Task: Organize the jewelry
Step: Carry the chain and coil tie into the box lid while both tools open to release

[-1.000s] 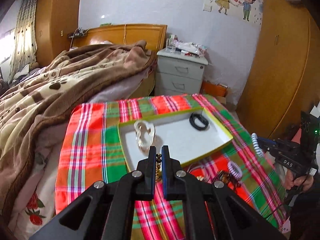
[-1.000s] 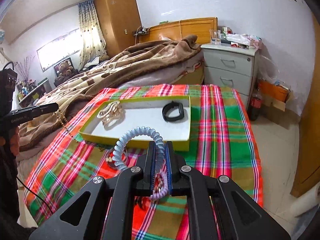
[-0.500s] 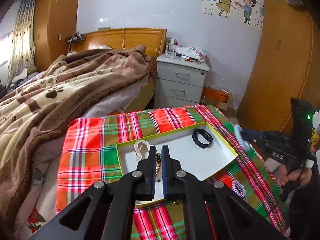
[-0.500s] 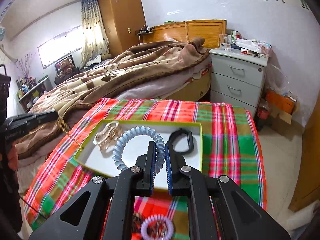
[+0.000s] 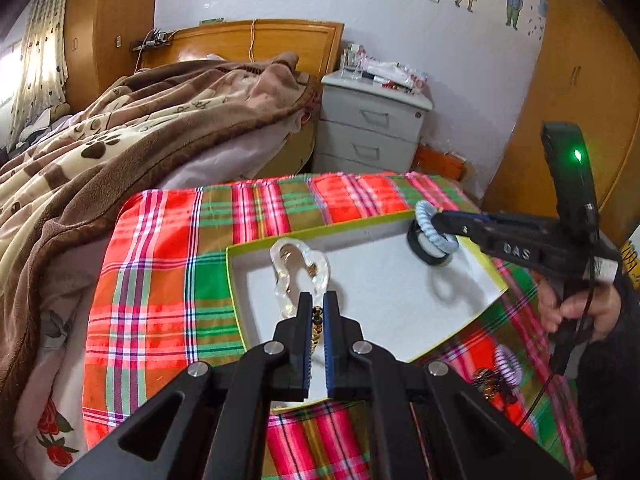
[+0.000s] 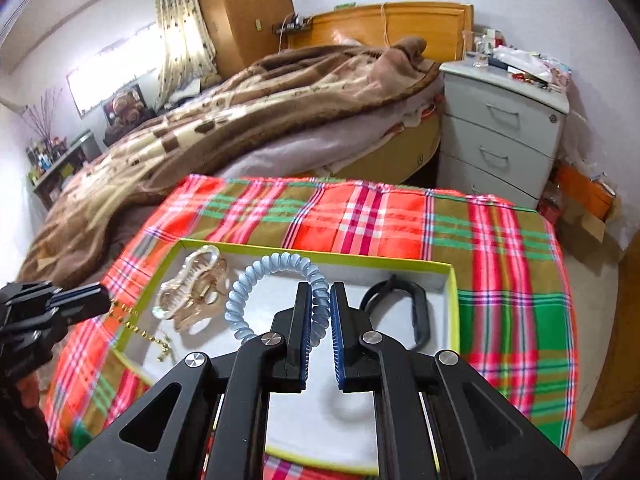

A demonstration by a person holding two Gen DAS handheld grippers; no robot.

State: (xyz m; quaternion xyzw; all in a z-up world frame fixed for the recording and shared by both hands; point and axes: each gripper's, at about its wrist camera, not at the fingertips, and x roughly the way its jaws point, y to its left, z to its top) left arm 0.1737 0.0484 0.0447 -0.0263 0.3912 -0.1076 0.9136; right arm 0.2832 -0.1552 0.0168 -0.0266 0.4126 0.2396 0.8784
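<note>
Over the white tray (image 6: 451,280): left gripper (image 5: 315,300) pinches gold chain (image 5: 316,330), right gripper (image 6: 320,292) clamps blue coil hair tie (image 6: 256,280), black band (image 6: 416,312) beside.

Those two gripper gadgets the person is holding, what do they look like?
Both are matte black plastic with silver bolts and blue ribbed pads inside the jaws. The right gripper shows white "DAS" lettering, a green light, a thin black cable and a pistol grip; the hand wears a dark sleeve. The left gripper looks alike.
</note>
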